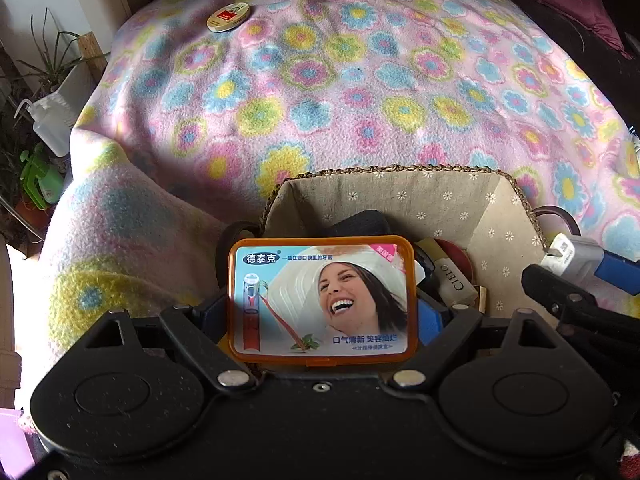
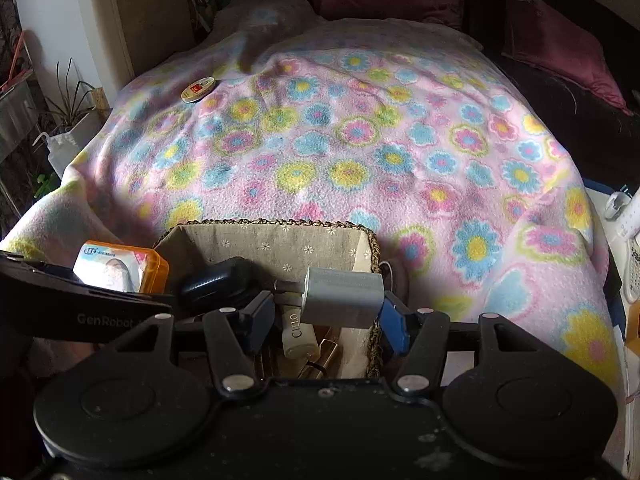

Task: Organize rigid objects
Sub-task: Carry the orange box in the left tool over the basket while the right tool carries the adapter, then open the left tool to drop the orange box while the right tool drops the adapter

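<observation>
My left gripper (image 1: 322,312) is shut on an orange-rimmed floss box (image 1: 322,300) with a smiling woman printed on it, held just above the near edge of a fabric-lined woven basket (image 1: 400,192). The box also shows in the right wrist view (image 2: 120,266). My right gripper (image 2: 328,320) is shut on a grey rectangular charger block (image 2: 344,296), held over the basket (image 2: 280,236). The block also shows at the right of the left wrist view (image 1: 576,256). Inside the basket lie a cream "CIELO" tube (image 2: 298,336) and a black case (image 2: 216,280). A round tin (image 1: 228,17) lies far off on the blanket.
A pink flowered fleece blanket (image 2: 360,140) covers the bed. Dark red pillows (image 2: 560,44) lie at the back right. Potted plants (image 1: 48,64) and a white squeeze bottle (image 1: 52,128) stand off the bed's left side. A white keypad device (image 2: 634,264) sits at the right edge.
</observation>
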